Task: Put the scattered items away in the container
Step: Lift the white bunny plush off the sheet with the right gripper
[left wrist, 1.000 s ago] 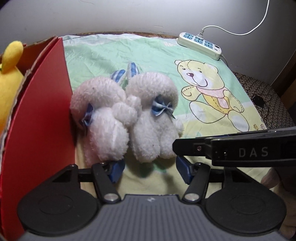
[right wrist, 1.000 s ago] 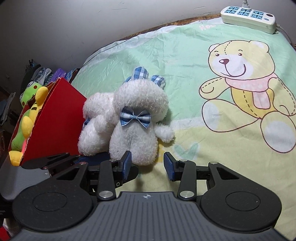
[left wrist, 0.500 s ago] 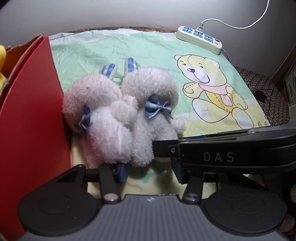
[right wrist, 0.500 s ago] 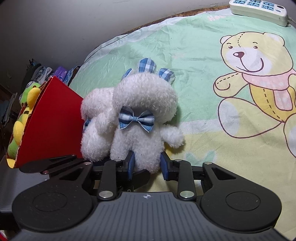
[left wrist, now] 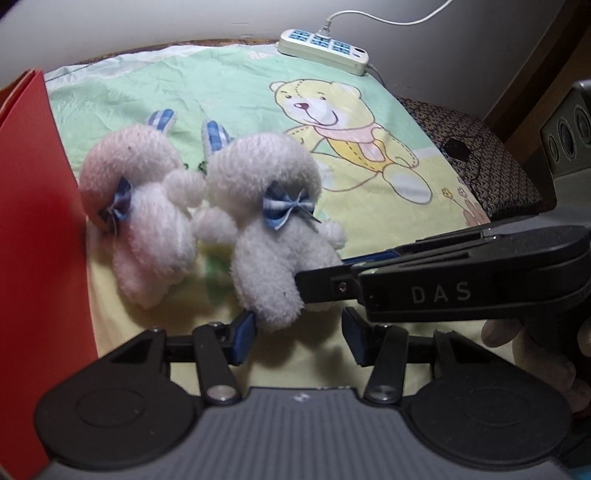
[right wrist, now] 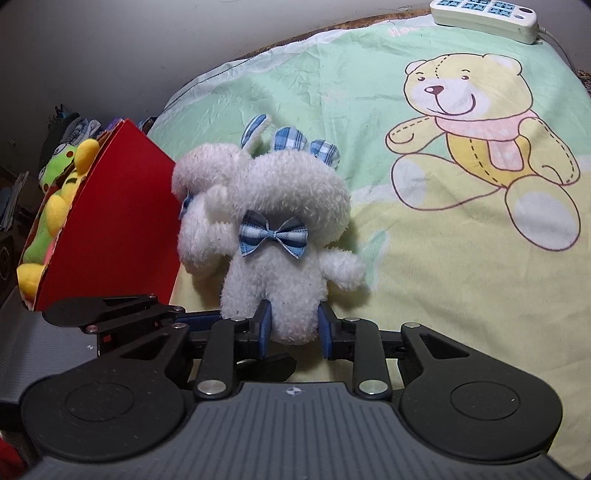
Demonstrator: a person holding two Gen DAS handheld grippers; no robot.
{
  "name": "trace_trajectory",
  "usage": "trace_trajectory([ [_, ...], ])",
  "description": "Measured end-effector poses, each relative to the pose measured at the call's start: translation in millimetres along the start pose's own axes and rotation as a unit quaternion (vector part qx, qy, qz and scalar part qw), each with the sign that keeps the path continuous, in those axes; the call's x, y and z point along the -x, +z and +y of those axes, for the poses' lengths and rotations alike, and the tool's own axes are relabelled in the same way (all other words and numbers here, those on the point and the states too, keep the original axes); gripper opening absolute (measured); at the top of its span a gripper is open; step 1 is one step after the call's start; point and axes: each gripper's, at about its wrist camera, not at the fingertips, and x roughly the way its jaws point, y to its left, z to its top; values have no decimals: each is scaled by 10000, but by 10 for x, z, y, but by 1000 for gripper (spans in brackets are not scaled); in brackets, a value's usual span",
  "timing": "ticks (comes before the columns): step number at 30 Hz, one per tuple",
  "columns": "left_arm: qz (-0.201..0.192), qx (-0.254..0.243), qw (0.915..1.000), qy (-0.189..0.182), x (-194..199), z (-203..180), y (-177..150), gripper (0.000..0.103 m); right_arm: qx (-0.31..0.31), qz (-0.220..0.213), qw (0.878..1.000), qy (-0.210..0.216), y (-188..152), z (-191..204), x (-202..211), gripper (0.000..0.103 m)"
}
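Two white plush bunnies with blue plaid bows lie on the bear-print sheet beside the red box (left wrist: 37, 221) (right wrist: 118, 229). My right gripper (right wrist: 294, 330) has its jaws closing, and both blue pads press the lower body of the right bunny (right wrist: 280, 280) (left wrist: 266, 258). One of its fingers (left wrist: 332, 284) crosses the left wrist view. The left bunny (left wrist: 147, 229) (right wrist: 199, 236) lies free against the box. My left gripper (left wrist: 300, 339) has its jaws apart: the right bunny's foot rests at the left pad, and bare sheet shows before the right pad.
Yellow and green plush toys (right wrist: 55, 214) sit inside the red box. A white power strip (left wrist: 323, 51) (right wrist: 484, 14) lies at the sheet's far edge by the wall. A dark patterned cushion (left wrist: 480, 158) and a grey speaker (left wrist: 569, 133) stand at right. A person's fingers (left wrist: 517, 343) hold the right gripper.
The right jaws closed in onto the right bunny's lower body. The left jaws narrowed and that view shifted right. The two bunnies, pressed together before, now have a gap between them.
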Motion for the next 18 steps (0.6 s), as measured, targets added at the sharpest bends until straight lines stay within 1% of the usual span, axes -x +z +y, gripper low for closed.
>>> trace_trajectory([
  [6,265,-64,9986,-443,119,-55,-228,52,-148,116,9998,-64,-382,-35,186,28],
  [8,333,-158,9979,-533,146,-98,-279,52,-151,128,9998,-95,-465,-31,244,28],
  [11,323,-363,9966,-665,229,-176,-352,52,-189,135,9997,-87,-566,-30,312,28],
  [13,321,-499,9952,-781,276,-235,-392,60,-254,159,9995,-55,-618,-39,348,28],
  [15,311,-634,9938,-857,296,-295,-428,65,-337,177,9993,-3,-689,-52,382,29],
  [18,294,-760,9932,-830,265,-349,-445,66,-555,102,9984,9,-750,-110,428,33],
])
